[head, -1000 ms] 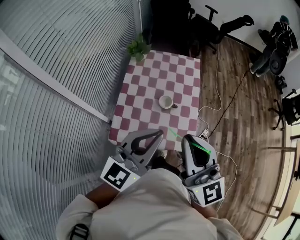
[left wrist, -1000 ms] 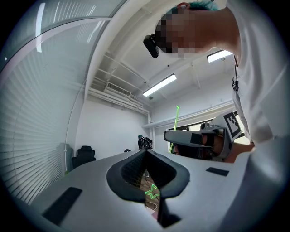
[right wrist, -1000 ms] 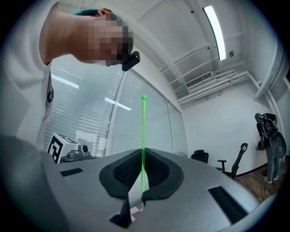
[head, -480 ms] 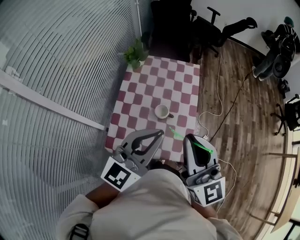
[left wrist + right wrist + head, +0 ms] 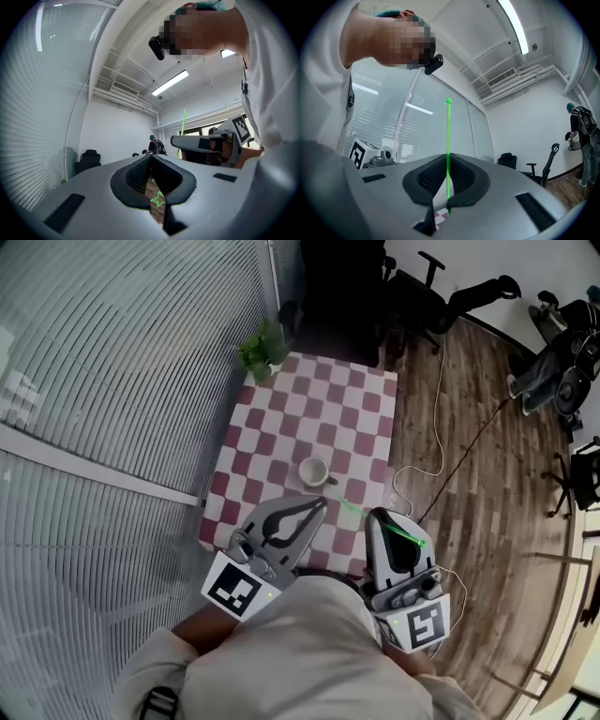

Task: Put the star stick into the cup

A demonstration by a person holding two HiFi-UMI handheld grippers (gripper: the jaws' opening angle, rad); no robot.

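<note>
A thin green star stick [image 5: 448,140] stands upright between the pads of my right gripper [image 5: 446,161], which is shut on it. In the head view the star stick [image 5: 352,510] reaches forward from the right gripper [image 5: 386,521] toward the table's near edge. The white cup [image 5: 312,471] stands upright on the red-and-white checkered table [image 5: 323,418], ahead of both grippers and apart from them. My left gripper [image 5: 317,506] is shut with its tips touching. A green star outline [image 5: 158,200] shows low through the left gripper's [image 5: 151,158] gap; I cannot tell how it joins the stick.
A potted plant [image 5: 260,349] sits at the table's far left corner. Window blinds [image 5: 112,409] run along the left. Black office chairs [image 5: 427,292] stand beyond the table. A white cable [image 5: 437,418] trails over the wooden floor at the right. A person [image 5: 154,144] stands far back.
In the head view the table and cup have slid down and to the left, nearer to the grippers. Both grippers keep their places in the frame, with the stick still held.
</note>
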